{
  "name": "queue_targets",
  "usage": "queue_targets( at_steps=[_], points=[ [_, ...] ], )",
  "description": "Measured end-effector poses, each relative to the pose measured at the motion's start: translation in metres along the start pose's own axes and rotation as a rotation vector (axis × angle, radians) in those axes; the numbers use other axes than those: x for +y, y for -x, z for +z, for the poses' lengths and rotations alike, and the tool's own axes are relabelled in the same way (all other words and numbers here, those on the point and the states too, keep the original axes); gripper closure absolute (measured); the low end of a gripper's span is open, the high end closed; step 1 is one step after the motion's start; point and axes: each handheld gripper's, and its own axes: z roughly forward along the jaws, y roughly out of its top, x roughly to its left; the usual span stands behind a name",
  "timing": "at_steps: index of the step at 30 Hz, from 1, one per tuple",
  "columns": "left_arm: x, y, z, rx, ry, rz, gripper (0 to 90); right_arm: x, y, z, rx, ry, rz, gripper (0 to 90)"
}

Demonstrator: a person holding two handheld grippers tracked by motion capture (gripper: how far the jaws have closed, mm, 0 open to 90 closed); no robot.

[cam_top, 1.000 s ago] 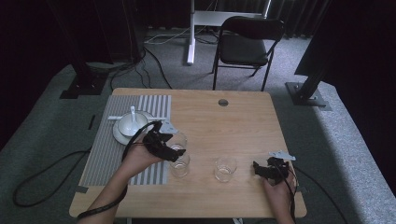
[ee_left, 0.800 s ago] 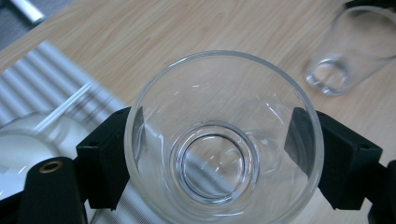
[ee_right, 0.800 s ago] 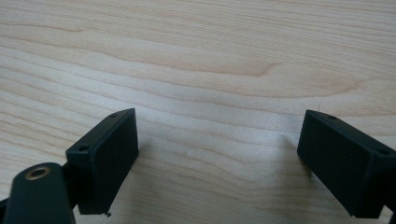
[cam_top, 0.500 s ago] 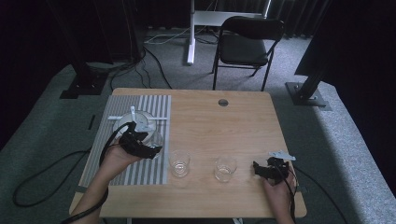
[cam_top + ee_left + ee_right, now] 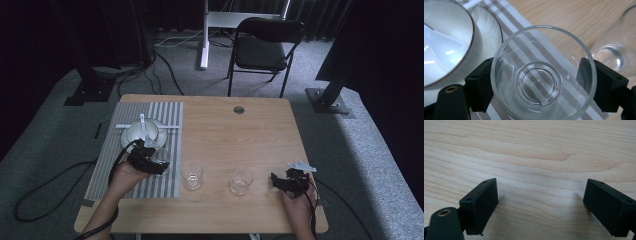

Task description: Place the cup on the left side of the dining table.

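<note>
Left hand-held gripper (image 5: 156,166): pinching a glass (image 5: 544,72) between both jaws, one jaw pressing each side of the wall, over the striped mat (image 5: 165,112) at the desk's left.
Right hand-held gripper (image 5: 541,202): spread wide, gripping nothing, hovering low over bare desk (image 5: 240,130) near the front right corner.
Glass: sitting between the left jaws, just in front of the bowl (image 5: 136,134); touching the mat or hanging slightly above it, impossible to tell.
Glass axis: standing upright, mouth pointing up toward the left gripper view's camera, base showing through as rings; long axis running vertical, with little or no tilt.
Bowl: lying on the mat behind the glass, holding a white spoon (image 5: 441,47); close to the left jaw, apart from it by a narrow gap.
Other glasses: standing upright on bare wood, one (image 5: 192,174) just right of the mat, another (image 5: 241,180) farther right, between the two grippers.
Step in hand, judging only: probably placing or lifting the glass at the mat's near right part.
Doing it well: keeping the grip level and at mid-wall, squeezing gently since smooth glass is slippery; moving straight up or down to avoid tipping; minding the bowl rim on one side and the neighbouring glass on the other.
Risk: glass twisting between flat jaws if swinging sideways.
</note>
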Motion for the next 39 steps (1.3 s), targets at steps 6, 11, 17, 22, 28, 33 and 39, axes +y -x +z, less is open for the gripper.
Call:
queue_targets(
  at_steps=[6, 11, 17, 22, 28, 33, 39],
  points=[
    [-0.006, -0.003, 0.007, 0.014, -0.009, -0.015, 18.6, 0.0, 0.0, 0.0, 0.0, 0.0, 0.001, 12.0],
    [-0.011, -0.003, 0.008, -0.005, 0.014, -0.022, 18.5, 0.0, 0.0, 0.0, 0.0, 0.0, 0.001, 12.0],
    [-0.014, -0.003, 0.009, -0.003, 0.042, -0.03, 18.4, 0.0, 0.0, 0.0, 0.0, 0.0, 0.001, 12.0],
    [-0.019, -0.003, 0.008, -0.01, 0.084, -0.047, 17.7, 0.0, 0.0, 0.0, 0.0, 0.0, 0.0, 12.0],
    [-0.025, -0.002, 0.01, -0.009, 0.081, -0.054, 0.1, 0.0, 0.0, 0.0, 0.0, -0.001, 0.001, 12.0],
    [-0.035, -0.001, 0.013, -0.013, 0.095, -0.057, 0.2, 0.0, 0.0, 0.0, 0.0, -0.001, 0.001, 12.0],
    [-0.046, 0.002, 0.013, 0.028, 0.102, -0.047, 0.2, 0.0, 0.0, 0.0, 0.0, -0.001, 0.002, 12.0]
  ],
)
